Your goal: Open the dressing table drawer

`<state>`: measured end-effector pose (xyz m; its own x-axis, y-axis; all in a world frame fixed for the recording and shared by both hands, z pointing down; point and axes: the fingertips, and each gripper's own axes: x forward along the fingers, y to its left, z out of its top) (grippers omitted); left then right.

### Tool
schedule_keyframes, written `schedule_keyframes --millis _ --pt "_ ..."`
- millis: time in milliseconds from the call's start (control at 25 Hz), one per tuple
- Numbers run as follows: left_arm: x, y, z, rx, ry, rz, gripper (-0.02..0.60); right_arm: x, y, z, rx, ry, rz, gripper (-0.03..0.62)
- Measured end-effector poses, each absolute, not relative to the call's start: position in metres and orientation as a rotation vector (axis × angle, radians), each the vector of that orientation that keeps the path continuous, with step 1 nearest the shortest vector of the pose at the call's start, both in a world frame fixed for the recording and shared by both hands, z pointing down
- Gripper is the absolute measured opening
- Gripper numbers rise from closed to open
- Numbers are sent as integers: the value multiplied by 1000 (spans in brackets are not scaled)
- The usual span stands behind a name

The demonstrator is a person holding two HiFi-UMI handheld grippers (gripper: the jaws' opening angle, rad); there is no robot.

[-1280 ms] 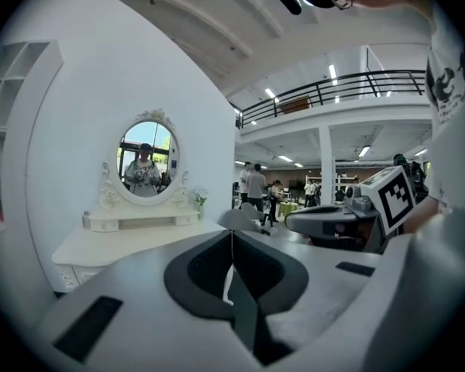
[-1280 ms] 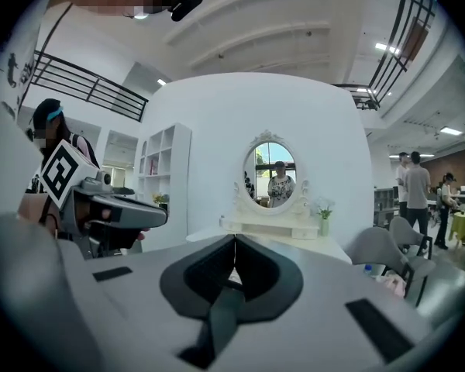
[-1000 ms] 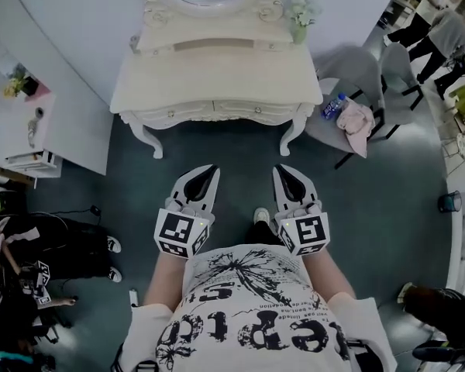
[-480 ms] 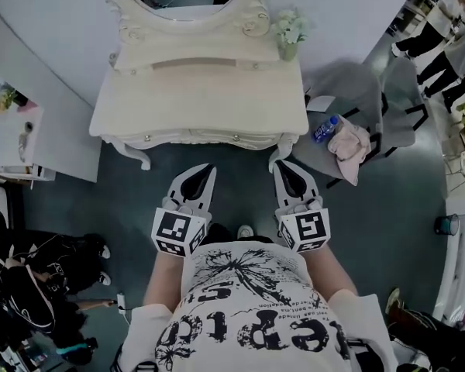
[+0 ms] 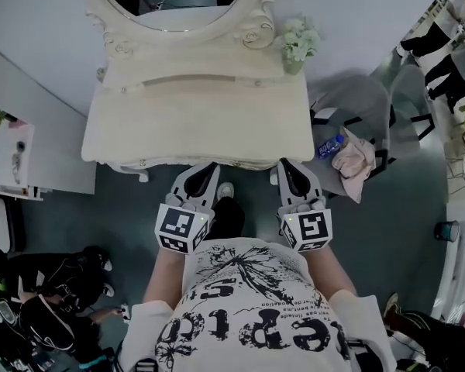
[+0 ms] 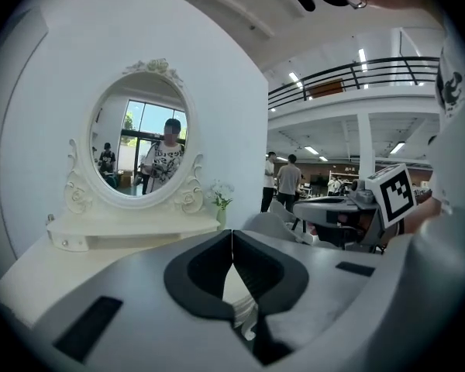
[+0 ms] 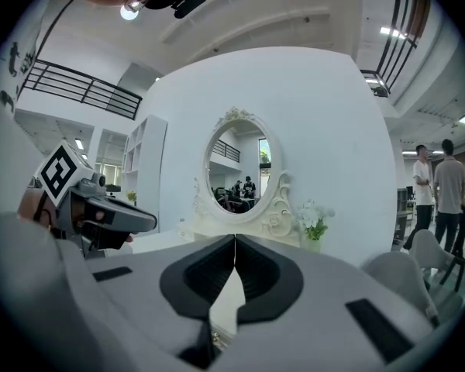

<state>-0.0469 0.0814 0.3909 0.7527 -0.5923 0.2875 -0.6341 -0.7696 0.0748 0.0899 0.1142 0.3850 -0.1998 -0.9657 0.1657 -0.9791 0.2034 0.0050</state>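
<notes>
Step in hand: by my judgement, the approach to the front of the cream-white carved dressing table with the oval mirror (image 5: 194, 122); no handle is reached yet.
Doing it well: lower the tips below the table's front lip, part one gripper's jaws, and line them up on a drawer knob. Then close and pull straight out from the table, level, without twisting.
Left gripper (image 5: 208, 167): jaws closed tip to tip and empty, as the left gripper view (image 6: 232, 235) shows; it sits at the table's front edge, left of centre.
Right gripper (image 5: 285, 166): jaws likewise pressed together with nothing between them (image 7: 234, 242); it sits at the table's front edge, right of centre.
Drawer: in the table's front, under the overhanging top, so the head view barely shows it. It lies just ahead of and below both sets of tips, apart from them.
Knobs: too hidden to place exactly.
Watch for: closed jaws cannot take a knob, so they must open first.
</notes>
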Motion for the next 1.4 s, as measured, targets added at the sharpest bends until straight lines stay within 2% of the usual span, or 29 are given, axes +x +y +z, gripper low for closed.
schedule_keyframes --millis 560,800,1280,1320,1400 --pt "-30 -126 388 2850 -837 375 20 112 -78 392 2035 -2171 200 17" --pt "-35 -156 410 2783 -880 367 20 111 -117 428 1959 -2196 311 18" --pt "-29 -173 489 2663 -926 416 20 137 -169 553 1850 -2107 506 23" --pt "-29 -175 494 2653 -941 419 20 140 -174 562 1850 -2100 511 40" --pt "-31 -178 505 2633 -970 428 20 146 -187 578 1845 -2078 531 114"
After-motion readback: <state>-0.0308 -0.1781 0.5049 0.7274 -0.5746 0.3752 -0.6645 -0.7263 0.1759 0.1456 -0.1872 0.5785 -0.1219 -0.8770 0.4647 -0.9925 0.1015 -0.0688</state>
